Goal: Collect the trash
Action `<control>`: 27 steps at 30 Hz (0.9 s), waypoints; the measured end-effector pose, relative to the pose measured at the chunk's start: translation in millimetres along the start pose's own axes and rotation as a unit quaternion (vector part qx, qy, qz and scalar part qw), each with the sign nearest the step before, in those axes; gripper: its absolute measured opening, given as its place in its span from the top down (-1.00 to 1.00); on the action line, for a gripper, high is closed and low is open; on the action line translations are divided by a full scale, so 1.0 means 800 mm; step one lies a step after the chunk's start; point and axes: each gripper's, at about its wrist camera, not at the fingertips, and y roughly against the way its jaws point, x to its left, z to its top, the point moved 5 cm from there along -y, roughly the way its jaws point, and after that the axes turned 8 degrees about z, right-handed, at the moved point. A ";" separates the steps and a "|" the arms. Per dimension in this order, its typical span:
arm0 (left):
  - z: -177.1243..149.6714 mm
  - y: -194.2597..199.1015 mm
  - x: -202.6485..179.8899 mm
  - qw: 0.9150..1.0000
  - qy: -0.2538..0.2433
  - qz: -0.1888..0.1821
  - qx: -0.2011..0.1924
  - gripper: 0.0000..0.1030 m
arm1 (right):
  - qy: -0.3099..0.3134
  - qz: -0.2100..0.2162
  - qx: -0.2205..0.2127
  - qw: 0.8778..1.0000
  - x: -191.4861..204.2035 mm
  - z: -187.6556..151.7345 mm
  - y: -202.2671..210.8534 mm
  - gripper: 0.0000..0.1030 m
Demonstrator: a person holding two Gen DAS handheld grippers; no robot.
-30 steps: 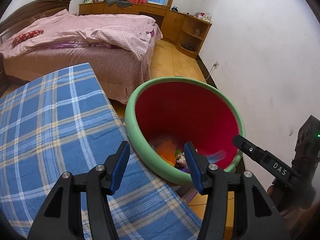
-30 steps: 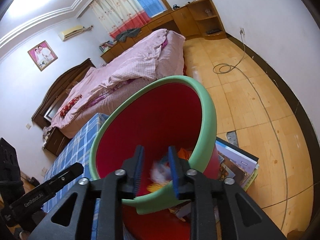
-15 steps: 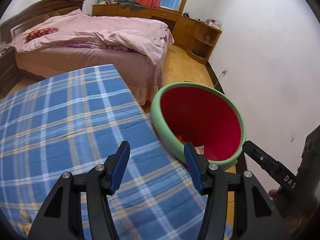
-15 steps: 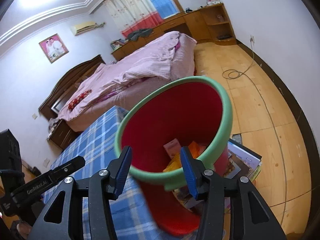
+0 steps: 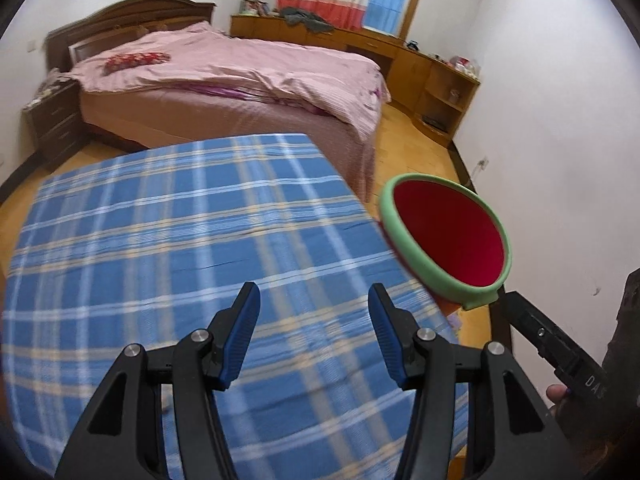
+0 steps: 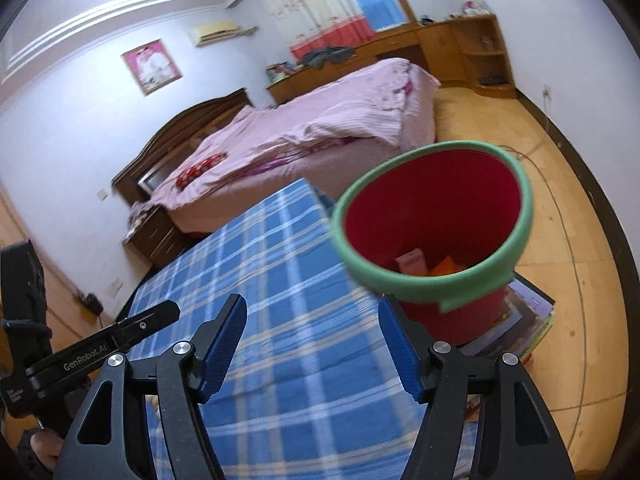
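At right of the frame, a red bin [image 6: 436,216] with a green rim holds paper scraps [image 6: 412,262], likely light and crushable, best pinched at an edge. The right gripper [image 6: 312,344] is opening with nothing between its jaws; the left gripper [image 5: 314,338] stands spread and empty over the blue plaid cloth [image 5: 160,240]

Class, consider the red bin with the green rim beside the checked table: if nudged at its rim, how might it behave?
The bin looks like thin plastic holding only a few scraps, so probably light. It seems to rest on stacked books, so it may well slide or tip.

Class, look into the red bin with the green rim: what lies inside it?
In the red bin, the right wrist view shows a pink packet and an orange scrap. The near rim hides the rest of the bottom.
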 end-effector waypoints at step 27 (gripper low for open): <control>-0.112 0.105 0.151 0.980 0.084 0.150 -0.103 -0.11 | 0.154 -0.045 -0.032 0.987 0.121 -0.101 0.004 -0.49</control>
